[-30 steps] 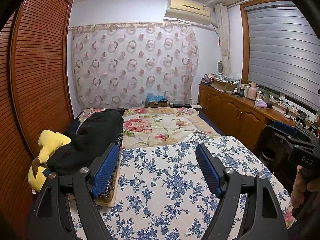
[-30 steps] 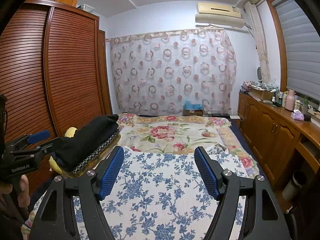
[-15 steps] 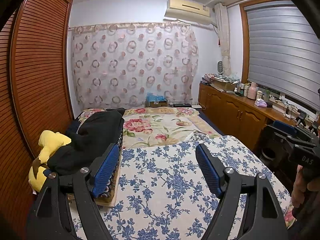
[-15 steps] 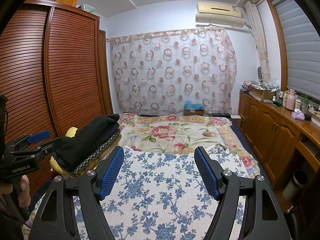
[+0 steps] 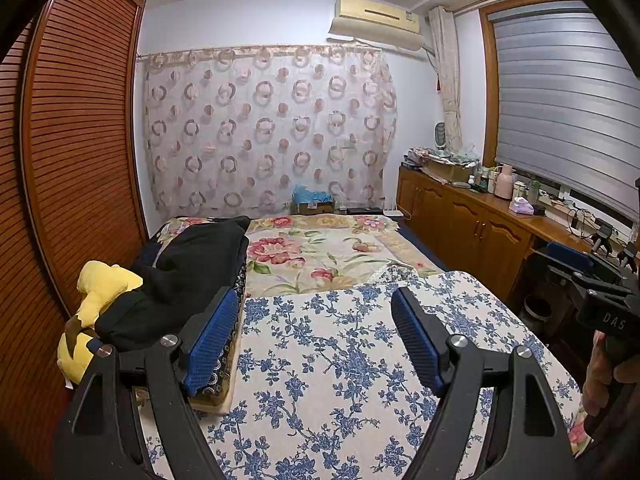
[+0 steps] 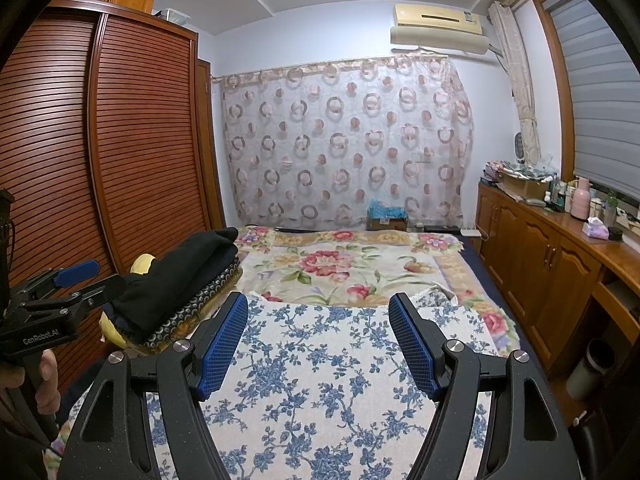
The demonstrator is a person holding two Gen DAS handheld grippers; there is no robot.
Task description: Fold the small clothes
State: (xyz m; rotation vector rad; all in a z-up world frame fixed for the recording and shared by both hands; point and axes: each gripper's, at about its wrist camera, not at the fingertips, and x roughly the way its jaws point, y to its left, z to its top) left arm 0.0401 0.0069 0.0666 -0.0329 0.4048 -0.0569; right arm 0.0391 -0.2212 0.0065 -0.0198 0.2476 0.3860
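Both tools hang level above the bed, side by side and aimed down its length. The left gripper [image 5: 310, 332] has its blue pads spread wide with nothing between them, and the right gripper [image 6: 318, 338] is the same: fingers apart, pinching nothing. Straight ahead of and below both sits the blue-flowered sheet [image 5: 340, 360], lying flat and smooth, a fair surface for folding on. The only clothing I can pick out is the dark clothes [image 5: 180, 276], stacked off to the left of the left gripper's near finger, resting on a patterned cushion [image 6: 192, 312] with a yellow plush toy [image 5: 100, 292] tucked behind. In the right wrist view that pile looks layered and fairly squared, so it may be a folded stack set aside out of the working area, or garments waiting their turn; the pictures fit either. No small garment shows on the sheet between the fingers.
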